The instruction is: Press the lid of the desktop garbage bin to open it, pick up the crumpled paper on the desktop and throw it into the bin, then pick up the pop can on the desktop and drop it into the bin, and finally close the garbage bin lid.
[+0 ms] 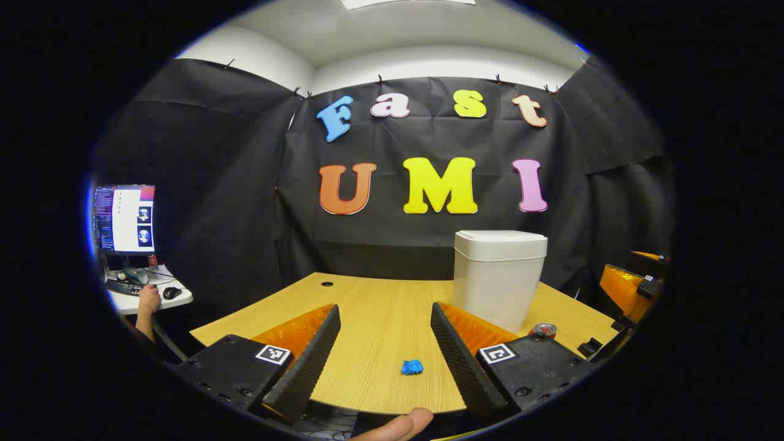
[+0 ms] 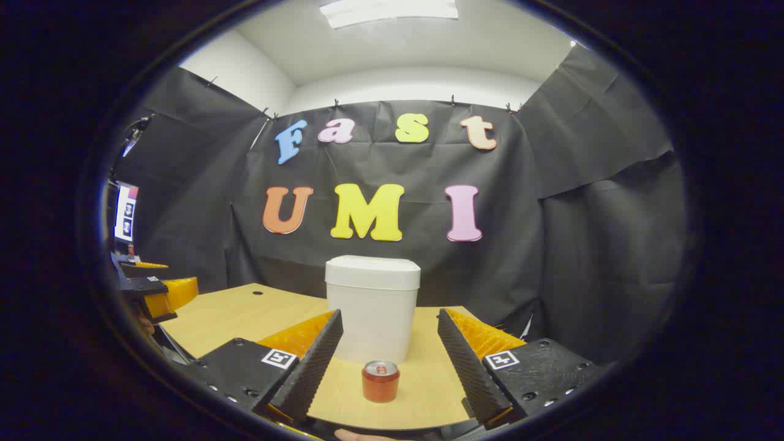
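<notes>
White plastic desktop garbage bin (image 1: 499, 278) stands upright toward the back of the light wooden desk (image 1: 367, 306), its lid down flat on top. In the left gripper view, a small crumpled ball of blue paper (image 1: 412, 367) lies on the desk near the front edge, well apart from the bin, and the red pop can (image 1: 544, 331) peeks out just beside the bin's base, partly hidden by a finger. The left gripper (image 1: 386, 349) hangs above the front edge of the desk with its jaws spread wide and holding nothing; the paper sits between the two fingers as seen from its camera.

In the right gripper view, the can stands upright on the desk in front of the bin, close to it. The right gripper (image 2: 387, 361) is likewise wide apart and empty, framing the can. Off to the left, a person's hand (image 1: 149, 299) rests by a mouse (image 1: 171, 293) at a small side table with a lit monitor (image 1: 124, 218).
</notes>
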Demonstrator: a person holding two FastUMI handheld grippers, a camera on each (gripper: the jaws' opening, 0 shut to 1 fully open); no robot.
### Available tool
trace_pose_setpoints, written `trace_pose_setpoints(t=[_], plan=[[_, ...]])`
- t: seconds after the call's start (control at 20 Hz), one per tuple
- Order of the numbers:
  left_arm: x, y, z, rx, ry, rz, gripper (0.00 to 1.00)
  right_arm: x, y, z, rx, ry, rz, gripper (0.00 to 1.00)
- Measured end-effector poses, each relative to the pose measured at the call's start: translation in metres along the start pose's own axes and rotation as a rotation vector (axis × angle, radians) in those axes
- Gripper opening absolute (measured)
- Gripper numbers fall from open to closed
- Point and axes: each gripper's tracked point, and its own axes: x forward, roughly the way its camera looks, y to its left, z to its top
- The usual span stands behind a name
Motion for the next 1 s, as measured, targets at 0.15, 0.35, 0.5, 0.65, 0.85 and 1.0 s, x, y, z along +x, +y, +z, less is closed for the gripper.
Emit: trace_pose_setpoints(t=[0.15,0.35,0.5,0.65,0.85,1.0], plan=[[0.003,-0.004,-0.005,-0.025,0.026,-0.013,0.96,0.001,0.002,-0.002,-0.015,0.002,0.003,0.95],[0.002,-0.005,-0.003,-0.017,0.02,-0.019,0.96,0.003,0.005,-0.003,-0.004,0.011,0.012,0.95],[0.003,-0.009,-0.008,-0.022,0.032,-0.033,0.96,0.004,0.007,-0.007,-0.001,0.024,0.014,0.98],[0.003,-0.01,-0.011,-0.011,0.046,-0.036,0.96,0.004,0.009,-0.006,-0.018,0.021,0.016,0.95],[0.006,-0.02,-0.017,0.002,0.061,-0.054,0.96,0.006,0.009,-0.009,-0.007,0.024,0.016,0.95],[0.006,-0.02,-0.02,0.018,0.067,-0.054,0.96,0.009,0.008,-0.017,0.0,0.053,0.012,0.96]])
